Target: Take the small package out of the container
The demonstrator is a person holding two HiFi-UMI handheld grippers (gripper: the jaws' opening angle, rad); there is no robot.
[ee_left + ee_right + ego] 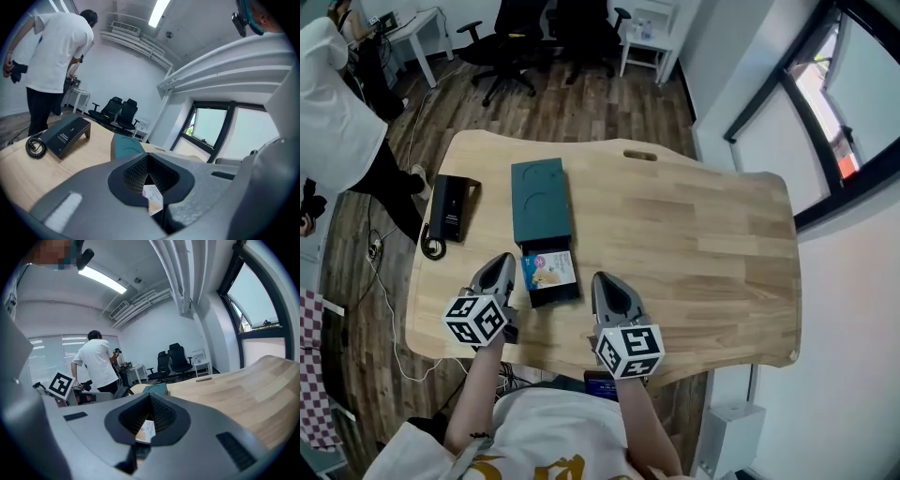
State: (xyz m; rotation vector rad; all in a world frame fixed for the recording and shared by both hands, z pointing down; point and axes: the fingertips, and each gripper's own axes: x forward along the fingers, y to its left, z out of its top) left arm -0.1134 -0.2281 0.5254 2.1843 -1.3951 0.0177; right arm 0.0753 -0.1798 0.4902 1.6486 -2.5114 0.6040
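Head view shows a wooden table (pixel 703 244) with a teal container (pixel 540 202) lying left of its middle. A black tray (pixel 555 292) is slid out of the container toward the near edge. The small package (pixel 548 268), printed in bright colours, lies flat in that tray, at the end next to the teal sleeve.

The left gripper (pixel 501 262) hovers just left of the tray and the right gripper (pixel 604 281) just right of it, both close to the near edge and neither touching the tray or the package. In the left gripper view the left gripper's jaws are clenched together with nothing gripped; the package (pixel 153 198) shows only through the gap behind the tips. In the right gripper view the right gripper's jaws are likewise pressed together and empty, with the package (pixel 146 431) seen beyond them.

A black box (pixel 450 207) with a coiled cable (pixel 432 248) sits near the table's left edge. A person in a white shirt (pixel 333 122) stands on the floor past that edge.
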